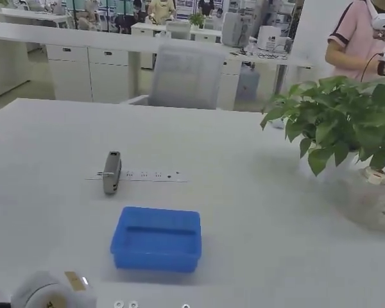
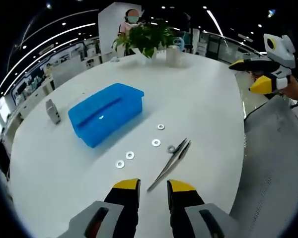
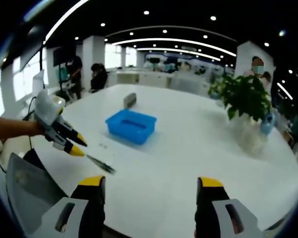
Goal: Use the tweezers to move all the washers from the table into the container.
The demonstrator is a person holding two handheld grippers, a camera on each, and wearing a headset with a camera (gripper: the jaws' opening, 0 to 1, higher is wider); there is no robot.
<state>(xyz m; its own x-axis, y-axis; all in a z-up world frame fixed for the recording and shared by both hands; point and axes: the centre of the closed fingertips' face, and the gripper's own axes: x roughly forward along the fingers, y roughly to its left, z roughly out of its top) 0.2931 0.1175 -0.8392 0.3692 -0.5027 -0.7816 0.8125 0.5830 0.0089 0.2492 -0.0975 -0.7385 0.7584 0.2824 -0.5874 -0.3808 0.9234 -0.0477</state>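
Standing at 12 o'clock in the left gripper view, a potted plant (image 2: 146, 37) is well apart from the work. The blue container (image 2: 107, 113) looks empty. Washers (image 2: 130, 155) lie on the table (image 2: 203, 109) between it and the tweezers (image 2: 171, 158). The left gripper (image 2: 153, 184) has narrow jaws and the right gripper (image 3: 151, 181) wide ones, both empty.

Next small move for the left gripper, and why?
Probably ease the left gripper forward and down onto the near end of the tweezers, then close. Its jaws are open and empty. The tweezers lie flat on the table just ahead. Five washers lie outside the blue container.
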